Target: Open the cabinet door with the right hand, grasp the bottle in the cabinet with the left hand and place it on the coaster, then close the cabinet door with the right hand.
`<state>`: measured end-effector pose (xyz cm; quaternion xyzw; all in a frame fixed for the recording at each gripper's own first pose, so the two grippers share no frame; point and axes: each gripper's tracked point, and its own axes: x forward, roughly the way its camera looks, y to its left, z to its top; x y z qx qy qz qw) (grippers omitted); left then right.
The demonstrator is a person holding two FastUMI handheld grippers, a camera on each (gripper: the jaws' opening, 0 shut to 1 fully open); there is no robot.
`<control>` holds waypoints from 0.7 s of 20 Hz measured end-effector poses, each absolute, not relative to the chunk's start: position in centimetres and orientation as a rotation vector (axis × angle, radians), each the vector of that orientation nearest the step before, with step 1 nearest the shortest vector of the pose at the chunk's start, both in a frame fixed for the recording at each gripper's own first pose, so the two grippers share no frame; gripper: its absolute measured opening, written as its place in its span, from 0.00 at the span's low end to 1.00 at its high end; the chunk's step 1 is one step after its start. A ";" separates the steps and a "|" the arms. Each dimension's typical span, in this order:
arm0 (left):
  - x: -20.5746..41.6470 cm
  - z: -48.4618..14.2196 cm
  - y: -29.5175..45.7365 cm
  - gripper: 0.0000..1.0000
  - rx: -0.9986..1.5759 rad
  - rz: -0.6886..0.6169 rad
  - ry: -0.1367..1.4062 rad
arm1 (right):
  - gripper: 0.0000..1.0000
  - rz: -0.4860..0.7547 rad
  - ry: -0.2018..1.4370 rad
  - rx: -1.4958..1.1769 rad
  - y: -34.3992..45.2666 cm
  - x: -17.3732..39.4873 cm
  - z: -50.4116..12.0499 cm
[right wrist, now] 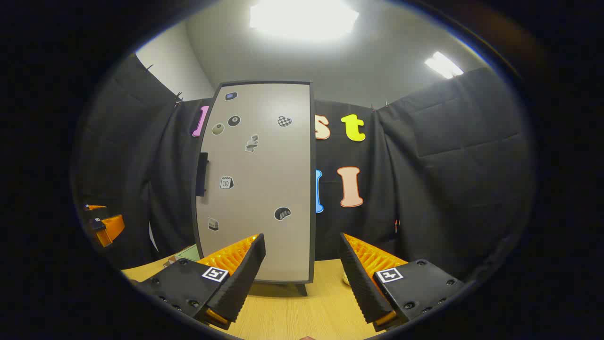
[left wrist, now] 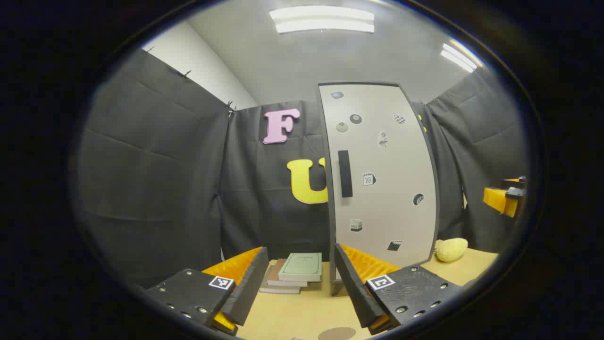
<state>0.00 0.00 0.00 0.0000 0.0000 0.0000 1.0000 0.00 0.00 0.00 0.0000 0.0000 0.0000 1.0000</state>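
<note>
the cabinet door (right wrist: 257,182) is flat shut, so the task stands at its first step: opening it with the right hand. the bottle is presumably behind that door, out of sight. the right gripper (right wrist: 302,264) hangs above the tabletop (right wrist: 292,316) facing the door, its fingers spread wide with nothing between them. the left gripper (left wrist: 302,278) is likewise wide apart and empty, held back from the cabinet.

the dark handle (left wrist: 345,173) runs upright along the door's left edge as the cabinet is faced. in the right gripper view it sits up and to the left of the fingers, so the next move probably calls for rising, shifting left and closing on that bar before pulling.

the door will likely swing out over the tabletop in front; a stack of books (left wrist: 295,271) lies just left of the cabinet's foot and a yellow lump (left wrist: 450,249) sits at its right. the coaster (left wrist: 336,333) lies on the near tabletop, low between the left fingers, with open wood around it.
</note>
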 end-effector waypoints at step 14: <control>-0.3 -0.1 0.7 0.87 0.012 0.047 -0.008 | 0.98 0.032 0.005 0.000 1.6 0.7 0.1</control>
